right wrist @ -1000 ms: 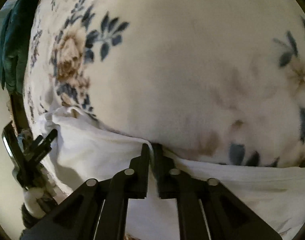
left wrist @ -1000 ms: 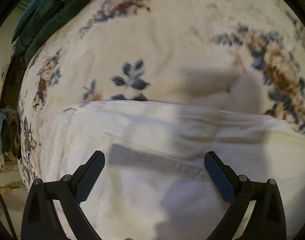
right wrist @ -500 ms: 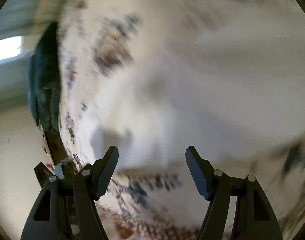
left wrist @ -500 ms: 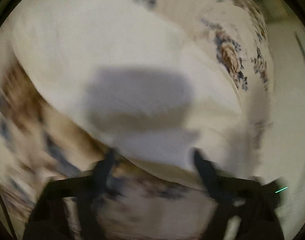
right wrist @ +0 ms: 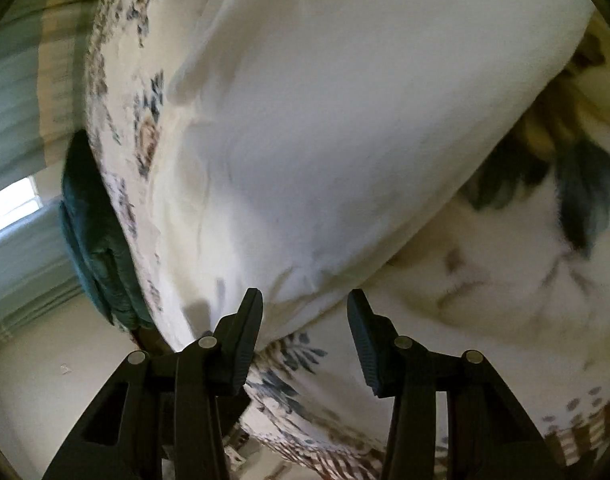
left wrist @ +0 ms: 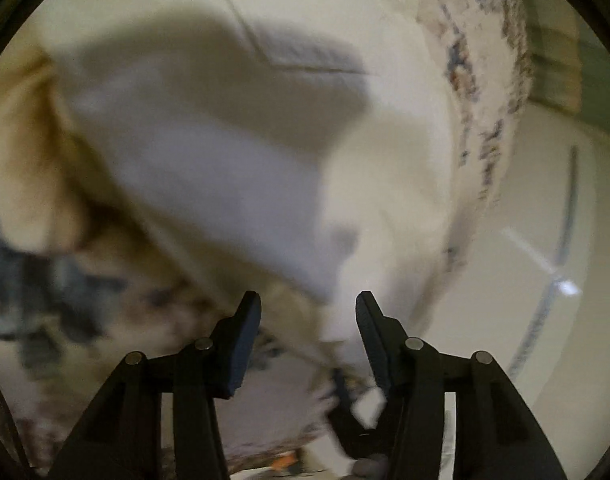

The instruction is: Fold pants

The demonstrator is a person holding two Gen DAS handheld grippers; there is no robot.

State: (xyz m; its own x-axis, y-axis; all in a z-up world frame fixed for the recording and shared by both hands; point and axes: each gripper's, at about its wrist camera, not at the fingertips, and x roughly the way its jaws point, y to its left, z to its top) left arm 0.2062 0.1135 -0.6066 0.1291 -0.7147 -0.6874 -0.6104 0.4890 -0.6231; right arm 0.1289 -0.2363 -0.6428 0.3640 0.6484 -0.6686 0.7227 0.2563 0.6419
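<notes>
White cotton pants [right wrist: 345,128], folded flat into a thick slab, lying on cream fleece blanket with blue-brown flower print [right wrist: 505,280]; stitched seam visible in left wrist view [left wrist: 289,56]. Near corner of fold between right gripper [right wrist: 305,330] fingers, pads apart, not pressing cloth. A second ago clamped on the fabric edge, now released; jaws just eased in slightly, nothing gripped. Left gripper [left wrist: 308,334] half open, narrowed from wide spread a second ago, empty, hovering over blanket just beside pants edge. Both views rotated since then, so viewed from another side. Likely one fold laid down, regrasp for next fold pending. Dark teal cushion [right wrist: 93,232] at blanket's far edge, pale floor [left wrist: 545,220] beyond.
</notes>
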